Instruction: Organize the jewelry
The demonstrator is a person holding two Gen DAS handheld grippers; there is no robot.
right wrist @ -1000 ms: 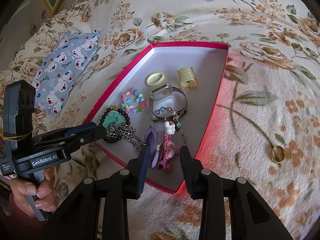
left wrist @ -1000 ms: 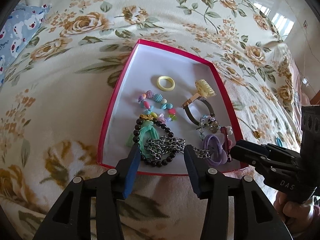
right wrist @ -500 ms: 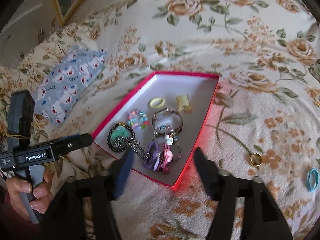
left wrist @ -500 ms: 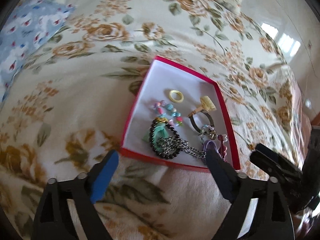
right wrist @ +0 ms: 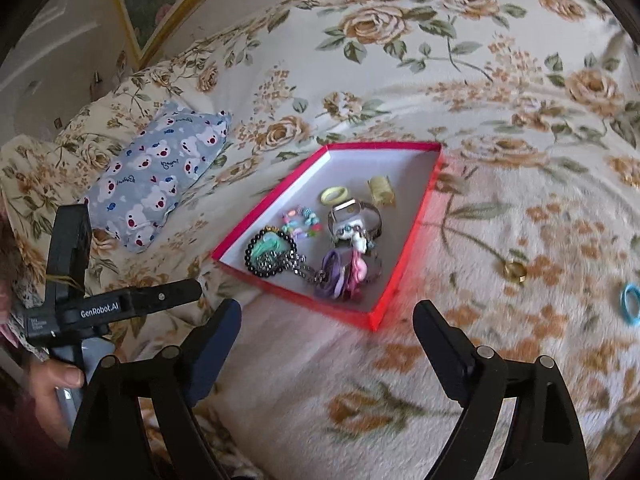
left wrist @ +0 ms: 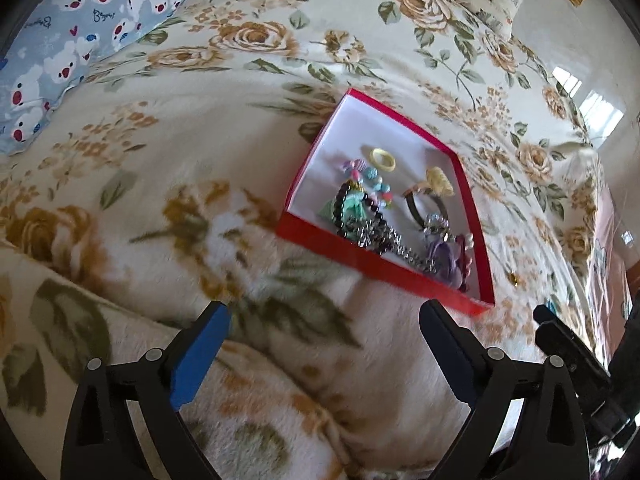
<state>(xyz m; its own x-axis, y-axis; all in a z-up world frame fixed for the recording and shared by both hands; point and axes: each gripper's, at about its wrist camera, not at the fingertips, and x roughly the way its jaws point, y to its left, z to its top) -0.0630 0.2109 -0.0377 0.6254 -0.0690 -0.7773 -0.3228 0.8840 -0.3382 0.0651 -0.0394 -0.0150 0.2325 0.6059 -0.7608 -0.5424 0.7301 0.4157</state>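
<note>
Red cardboard box [right wrist: 396,240] — shallow, white-lined, open — lies on a plush floral blanket [right wrist: 500,92] over the bed, centre of the right wrist frame, right of centre in the left wrist frame [left wrist: 384,272].

Contents, from the right wrist view: yellow ring-shaped hair tie [right wrist: 334,195], ribbed pale-yellow clip [right wrist: 381,191], metal bangle watch [right wrist: 354,218], small pastel beads [right wrist: 301,223], black bead bracelet [right wrist: 271,254] around a mint fabric piece, silver link chain [right wrist: 298,266], purple and pink pieces [right wrist: 344,274] tangled at the near corner — individual shapes there hard to separate.

Outside the box, on the blanket at right: gold ring [right wrist: 515,270], blue hair tie [right wrist: 630,304] partly cut off by the frame edge.

Left gripper [left wrist: 324,334]: fingers spread wide, just been opening, nothing between them. Right gripper [right wrist: 326,326]: same — wide apart, just been opening, empty. Both hang over bare blanket short of the box.

Blue bear-print pillow [right wrist: 156,176] at left. Near blanket blurred.
</note>
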